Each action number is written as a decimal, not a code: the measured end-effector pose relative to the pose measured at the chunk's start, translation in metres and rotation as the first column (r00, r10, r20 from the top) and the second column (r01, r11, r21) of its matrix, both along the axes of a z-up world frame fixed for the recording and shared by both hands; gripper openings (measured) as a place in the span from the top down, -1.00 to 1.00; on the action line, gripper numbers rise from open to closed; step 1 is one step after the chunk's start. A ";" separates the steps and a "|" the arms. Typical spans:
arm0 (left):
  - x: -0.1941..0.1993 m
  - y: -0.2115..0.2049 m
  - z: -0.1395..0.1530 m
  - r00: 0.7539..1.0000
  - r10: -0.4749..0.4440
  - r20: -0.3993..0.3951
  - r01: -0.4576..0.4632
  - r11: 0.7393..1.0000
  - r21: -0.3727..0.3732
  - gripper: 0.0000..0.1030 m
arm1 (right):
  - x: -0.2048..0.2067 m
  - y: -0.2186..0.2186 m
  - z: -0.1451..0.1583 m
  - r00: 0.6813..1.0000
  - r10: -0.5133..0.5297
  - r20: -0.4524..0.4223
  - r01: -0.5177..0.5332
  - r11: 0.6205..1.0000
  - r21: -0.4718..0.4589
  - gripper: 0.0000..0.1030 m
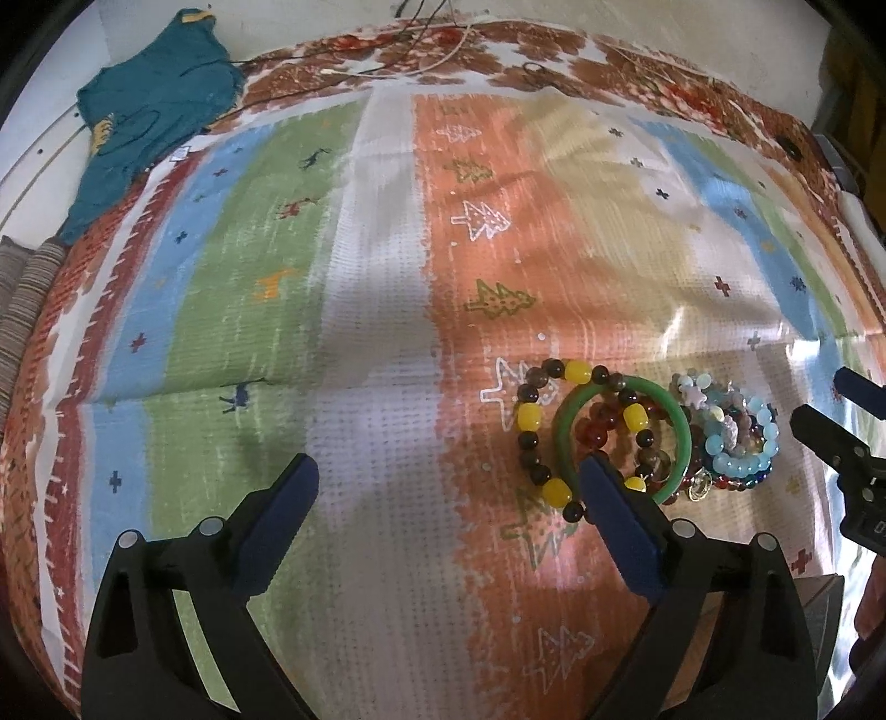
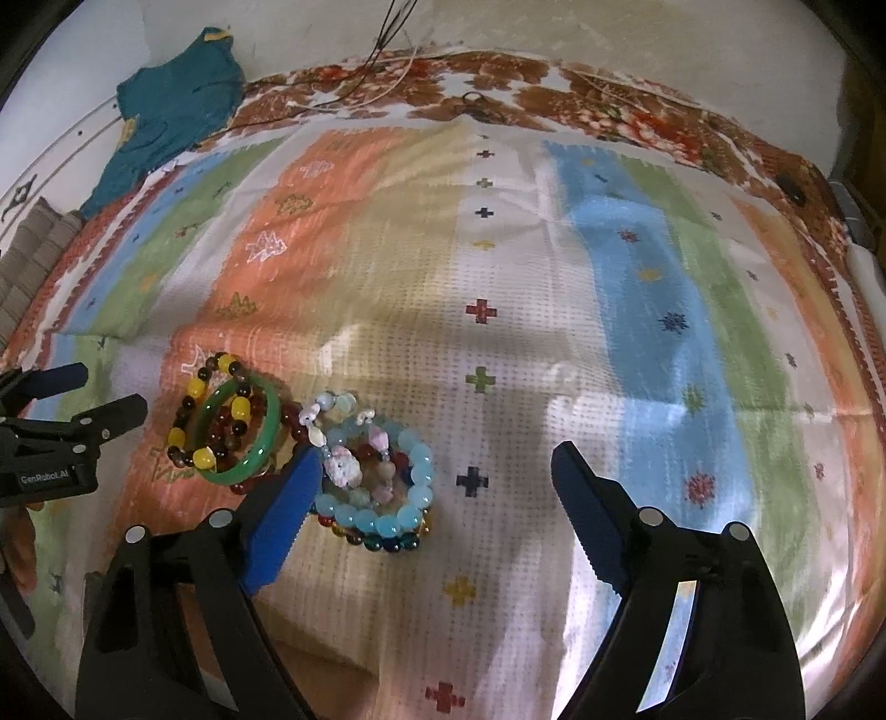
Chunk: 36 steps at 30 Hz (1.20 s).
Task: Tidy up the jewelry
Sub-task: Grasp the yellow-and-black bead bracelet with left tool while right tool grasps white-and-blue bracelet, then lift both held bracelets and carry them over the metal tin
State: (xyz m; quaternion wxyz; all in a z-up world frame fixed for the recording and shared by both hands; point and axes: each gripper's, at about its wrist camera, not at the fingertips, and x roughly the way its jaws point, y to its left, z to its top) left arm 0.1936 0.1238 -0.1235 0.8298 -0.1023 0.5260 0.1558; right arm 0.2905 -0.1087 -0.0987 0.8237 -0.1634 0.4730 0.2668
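A: Left gripper?
B: Jaws spread wide, nothing between the pads. Pointing steeply down at the striped cloth.

A: Nearest thing to it?
B: The beaded bracelet, brown and yellow, just ahead of its right finger. The finger's tip overlaps the green bangle in view; contact cannot be told. Red beads lie inside the bangle.

A: Right gripper?
B: Also wide apart, gripping nothing. The pale blue bracelets, a stacked pile, sit between its fingers, close against the left one.

A: Further out?
B: Teal garment far ahead left, at the cloth's edge. Cords beyond it.
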 end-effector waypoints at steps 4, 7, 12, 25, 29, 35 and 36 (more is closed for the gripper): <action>0.005 0.002 -0.007 1.000 -0.009 -0.017 0.009 1.000 -0.008 -0.73 | 0.002 0.007 -0.007 0.999 0.038 -0.020 -0.039 0.999 -0.006 -0.57; 0.007 0.002 -0.012 0.999 -0.017 -0.030 0.017 1.000 -0.008 -0.66 | 0.004 0.013 -0.010 0.998 0.058 -0.024 -0.058 0.998 -0.019 -0.47; 0.011 0.004 -0.018 0.999 -0.030 -0.036 0.030 0.999 -0.010 -0.56 | 0.008 0.022 -0.017 0.996 0.076 -0.038 -0.077 0.997 -0.025 -0.33; 0.028 0.000 -0.038 0.994 -0.071 -0.077 0.074 0.997 0.033 -0.40 | 0.017 0.043 -0.035 0.987 0.136 -0.088 -0.140 0.990 -0.034 0.39; 0.028 -0.001 -0.039 0.995 -0.072 -0.068 0.075 0.997 0.037 -0.08 | 0.015 0.046 -0.036 0.983 0.159 -0.095 -0.162 0.986 -0.026 0.61; 0.028 -0.005 -0.038 0.994 -0.084 -0.070 0.087 0.996 0.031 0.80 | 0.010 0.047 -0.034 0.981 0.175 -0.078 -0.179 0.983 -0.038 0.76; 0.028 -0.007 -0.038 0.993 -0.093 -0.072 0.096 0.994 0.044 0.81 | 0.009 0.047 -0.034 0.981 0.178 -0.073 -0.181 0.983 -0.035 0.76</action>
